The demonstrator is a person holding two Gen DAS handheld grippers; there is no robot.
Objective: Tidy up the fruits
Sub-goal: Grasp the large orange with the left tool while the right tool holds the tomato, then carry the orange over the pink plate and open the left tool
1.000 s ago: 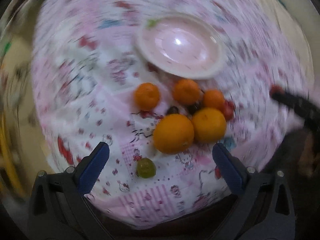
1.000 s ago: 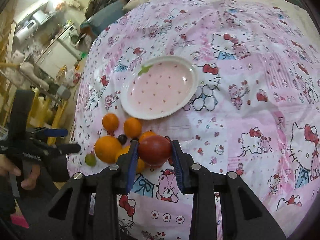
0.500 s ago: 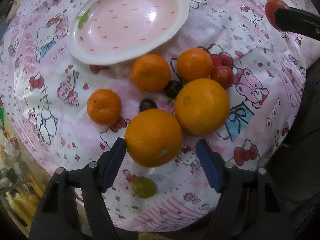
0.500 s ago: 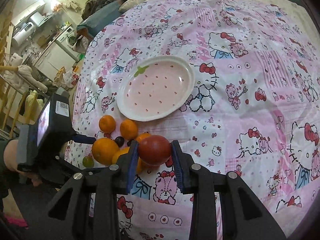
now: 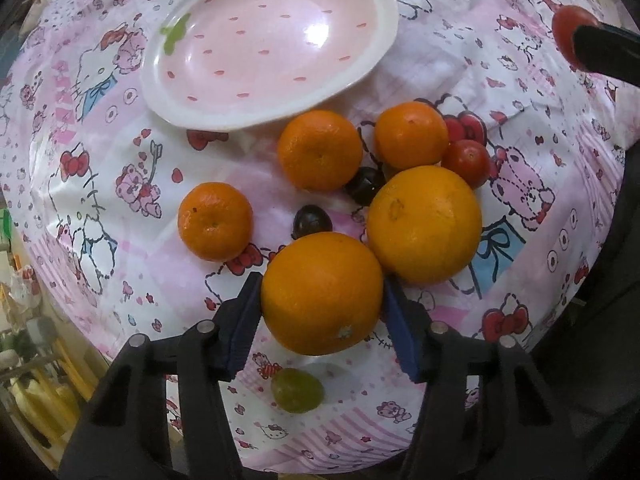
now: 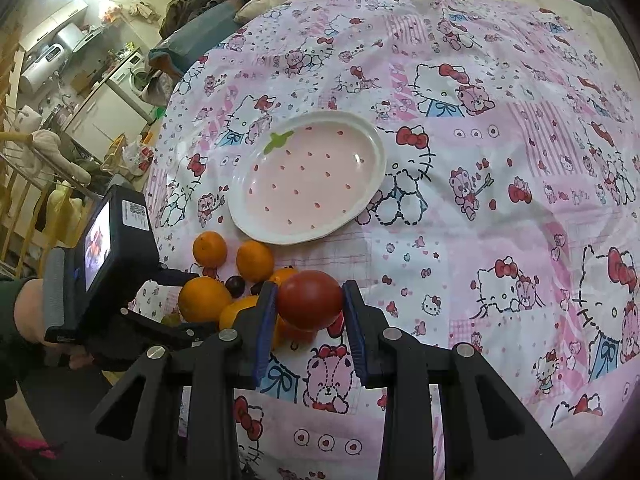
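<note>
Oranges, two large ones, lie touching at the near edge of the fruit cluster on the patterned cloth (image 5: 500, 92). The left tool (image 5: 322, 308) now straddles the nearer large orange (image 5: 322, 294); a second ago it hung well above the pile with jaws spread wide and no fruit between them. It has dropped onto the pile, and its jaws are closing, blue pads at the orange's flanks on both sides. The fruit sits on the cloth, not lifted.

The second large orange (image 5: 424, 224) presses against the right side of the gripped one. Three mandarins, two dark grapes and a small tomato (image 5: 466, 162) crowd just behind. A green grape (image 5: 297, 390) lies alone nearer the camera, under the tool.

The right tool (image 6: 309, 304) is clenched on a red tomato (image 6: 309, 300), held clear above the cloth, unmoved over the last second. In its view the left tool's body and screen show at left, held in a hand (image 6: 28, 312).

The plate (image 5: 384, 8), pink with strawberry seeds, stands empty just beyond the mandarins.

Judgement: the left side has gone from approach to grasp. Nothing is on the plate yet, so sorting looks barely begun. Lifting the orange may nudge its neighbour and set it rolling.
</note>
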